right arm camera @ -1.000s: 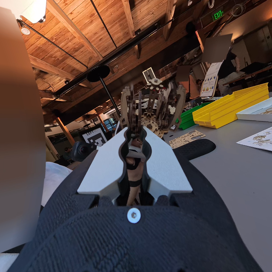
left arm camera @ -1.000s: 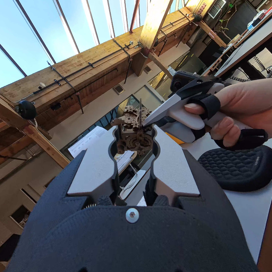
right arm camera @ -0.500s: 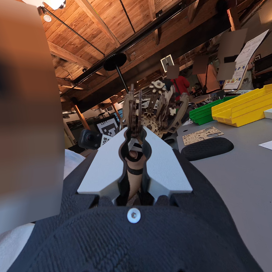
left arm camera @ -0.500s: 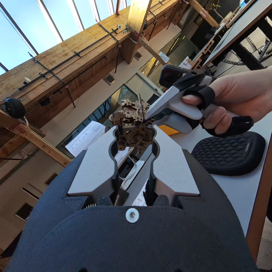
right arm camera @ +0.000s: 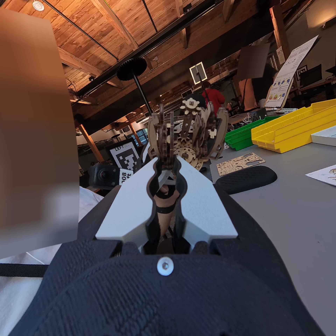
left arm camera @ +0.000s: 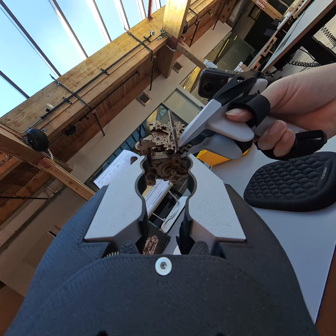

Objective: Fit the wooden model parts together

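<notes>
Model (left arm camera: 166,154), a cluster of wooden gears and plates, is held up in the air above the table (left arm camera: 291,236), between both tools. My left hand-held gripper (left arm camera: 165,161) clamps its lower body across the width, fingers wide apart but bearing on both sides; I judge this is the steadying hold, keeping the gear faces turned toward the other tool. My right hand-held gripper (right arm camera: 168,160) is nearly closed, pinching the edges of the thin stacked plates (right arm camera: 166,138) at the model's near side; from the left view it comes in from the right at an angle. I judge I am pressing or seating those plates. A loose parts sheet (right arm camera: 240,163) lies flat on the table behind a black pad (right arm camera: 245,179), within reach; yellow bin (right arm camera: 291,131) and green bin (right arm camera: 241,138) farther back.
</notes>
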Demonstrator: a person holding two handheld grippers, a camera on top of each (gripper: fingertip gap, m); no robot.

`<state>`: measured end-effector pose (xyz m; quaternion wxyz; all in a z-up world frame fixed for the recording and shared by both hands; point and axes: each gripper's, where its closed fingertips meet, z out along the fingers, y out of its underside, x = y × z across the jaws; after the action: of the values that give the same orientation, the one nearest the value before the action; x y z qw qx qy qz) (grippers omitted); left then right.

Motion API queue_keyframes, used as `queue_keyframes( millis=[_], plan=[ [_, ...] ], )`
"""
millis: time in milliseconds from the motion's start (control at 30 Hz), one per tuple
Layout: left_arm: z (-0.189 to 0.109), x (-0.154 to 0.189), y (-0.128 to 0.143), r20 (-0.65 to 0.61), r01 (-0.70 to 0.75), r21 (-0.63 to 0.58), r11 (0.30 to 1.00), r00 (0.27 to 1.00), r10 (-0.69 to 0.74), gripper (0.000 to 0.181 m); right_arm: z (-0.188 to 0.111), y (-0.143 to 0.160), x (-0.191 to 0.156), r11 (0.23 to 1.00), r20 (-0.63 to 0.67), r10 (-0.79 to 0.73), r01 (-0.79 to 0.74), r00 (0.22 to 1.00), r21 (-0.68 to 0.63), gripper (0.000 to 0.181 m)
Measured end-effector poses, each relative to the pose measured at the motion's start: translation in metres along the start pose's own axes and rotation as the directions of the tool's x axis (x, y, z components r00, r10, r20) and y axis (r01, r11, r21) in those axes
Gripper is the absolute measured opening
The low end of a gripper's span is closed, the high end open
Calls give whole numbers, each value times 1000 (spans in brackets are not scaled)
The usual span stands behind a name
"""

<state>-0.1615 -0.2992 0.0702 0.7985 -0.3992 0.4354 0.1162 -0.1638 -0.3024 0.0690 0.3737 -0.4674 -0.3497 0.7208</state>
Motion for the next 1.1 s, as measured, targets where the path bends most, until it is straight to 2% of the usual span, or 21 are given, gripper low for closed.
queue_keyframes(
  millis=[533, 767, 1100],
  plan=[
    [6, 0, -4, 30, -19, 27, 999, 999, 18, 45, -3, -4, -3, 1000, -6, 28, -28, 1000, -10, 10],
    [5, -5, -4, 33, 37, 38, 999, 999, -38, 36, -1, -4, 0, 999, -8, 43, -43, 999, -5, 10],
    [13, -6, 7, 32, 111, 44, 993, 993, -112, 37, -2, -6, 14, 995, -15, 90, -89, 996, 33, 10]
  ],
)
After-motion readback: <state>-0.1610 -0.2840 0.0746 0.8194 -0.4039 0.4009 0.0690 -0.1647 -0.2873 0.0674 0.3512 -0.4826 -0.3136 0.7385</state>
